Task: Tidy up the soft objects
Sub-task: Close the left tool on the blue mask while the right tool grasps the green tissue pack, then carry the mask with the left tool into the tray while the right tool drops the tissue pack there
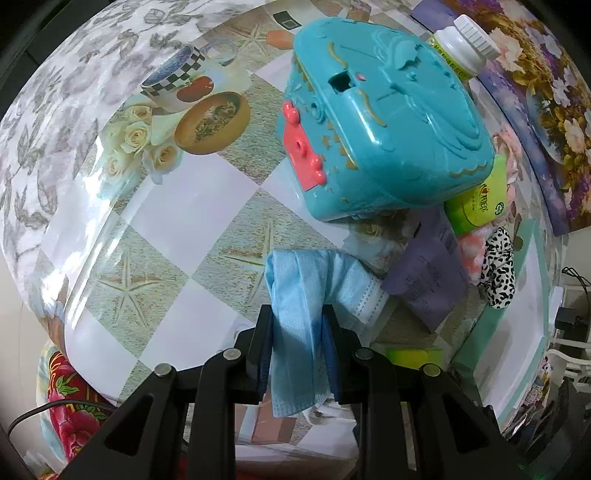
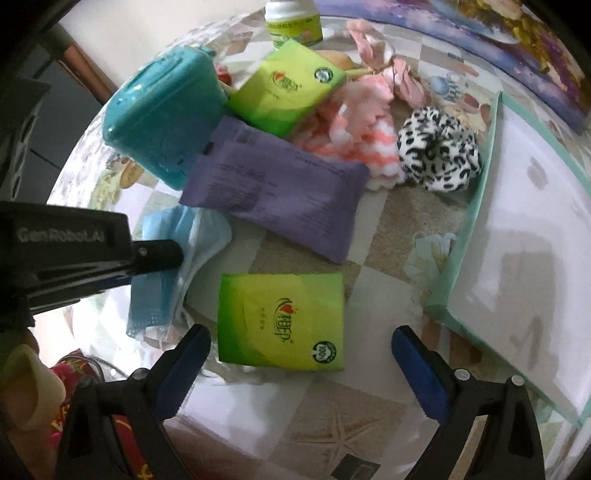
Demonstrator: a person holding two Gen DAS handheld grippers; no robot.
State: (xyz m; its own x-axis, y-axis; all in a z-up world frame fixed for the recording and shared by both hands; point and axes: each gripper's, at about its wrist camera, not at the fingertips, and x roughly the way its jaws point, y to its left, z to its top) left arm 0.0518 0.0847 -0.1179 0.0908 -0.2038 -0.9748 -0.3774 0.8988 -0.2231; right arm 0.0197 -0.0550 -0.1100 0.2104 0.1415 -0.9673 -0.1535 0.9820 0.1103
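The left gripper [image 1: 297, 325] is clamped on a blue face mask [image 1: 303, 295], its pads pressing the bunched fabric from both sides; the mask hangs from the jaws, one end trailing below them and a pleated end with a white edge sticking out to the right. In the right wrist view the same mask [image 2: 173, 266] dangles from the left gripper's black finger over the table [image 2: 332, 406].

The right gripper [image 2: 301, 354] stands wide open and holds nothing. Between its blue pads [image 2: 421, 369], a little ahead of them, lies a green tissue pack [image 2: 280, 321] flat on the table, touching neither pad.

Beyond that pack lies a purple packet [image 2: 273, 192], at an angle. To the right sits a shallow mint-green tray [image 2: 476, 221] with a white floor.

Farther on, a black-and-white spotted scrunchie [image 2: 439, 151] rests just beside a pink-and-white fluffy cloth [image 2: 354, 140]. A second green pack [image 2: 284, 88] leans beside a teal plastic case [image 2: 166, 114], whose lid shows a pink clasp [image 1: 303, 151] in the left wrist view.

Farthest back stands a white bottle [image 2: 293, 22] with a green label, near a pink scrunchie [image 2: 369, 40].
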